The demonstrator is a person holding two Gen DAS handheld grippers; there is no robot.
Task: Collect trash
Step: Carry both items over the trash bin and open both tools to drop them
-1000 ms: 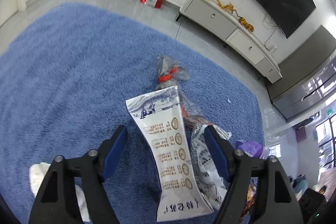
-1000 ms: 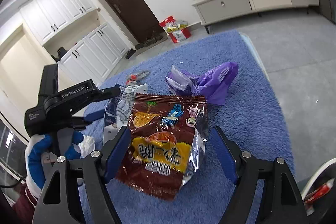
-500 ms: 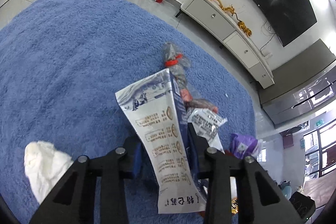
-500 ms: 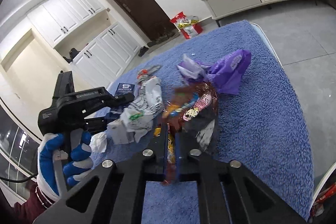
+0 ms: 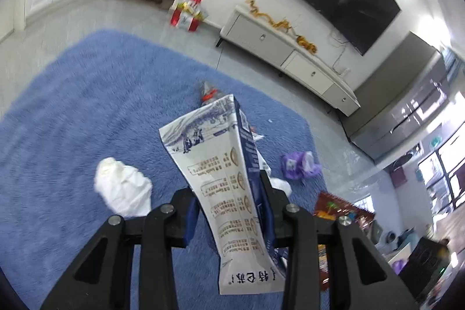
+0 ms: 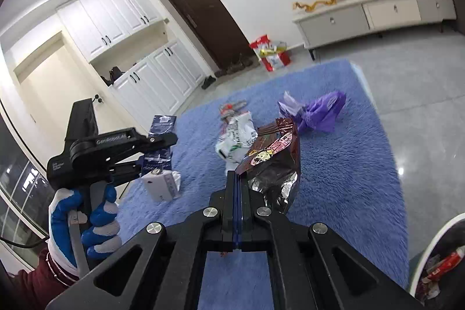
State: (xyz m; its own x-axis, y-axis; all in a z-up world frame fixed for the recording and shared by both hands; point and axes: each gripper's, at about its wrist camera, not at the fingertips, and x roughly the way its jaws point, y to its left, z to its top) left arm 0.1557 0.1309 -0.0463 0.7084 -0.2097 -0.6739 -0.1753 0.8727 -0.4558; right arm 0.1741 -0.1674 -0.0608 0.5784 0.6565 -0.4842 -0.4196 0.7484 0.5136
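Observation:
My left gripper (image 5: 229, 193) is shut on a white and blue milk carton (image 5: 215, 164), held above the blue rug (image 5: 72, 112). In the right wrist view the same left gripper (image 6: 158, 150) shows at the left, in a gloved hand, with the carton (image 6: 159, 185) hanging from it. A brown snack bag (image 6: 273, 159) is lifted off the rug, pinched by its edge in my right gripper (image 6: 237, 179), which is shut on it. Still on the rug lie a crumpled white tissue (image 5: 123, 188), a purple plastic bag (image 6: 322, 112), a white printed wrapper (image 6: 237, 138) and a clear wrapper with a red bit (image 5: 209, 93).
A white bin (image 6: 427, 246) with red trash inside shows at the bottom right of the right wrist view. A low white TV cabinet (image 5: 284, 54) runs along the far wall. A red gift bag (image 5: 187, 13) stands on the grey floor by the dark door.
Both grippers closed, the left on the carton and the right on the snack bag, and then both rose with their loads off the rug. The tissue came into fuller view.

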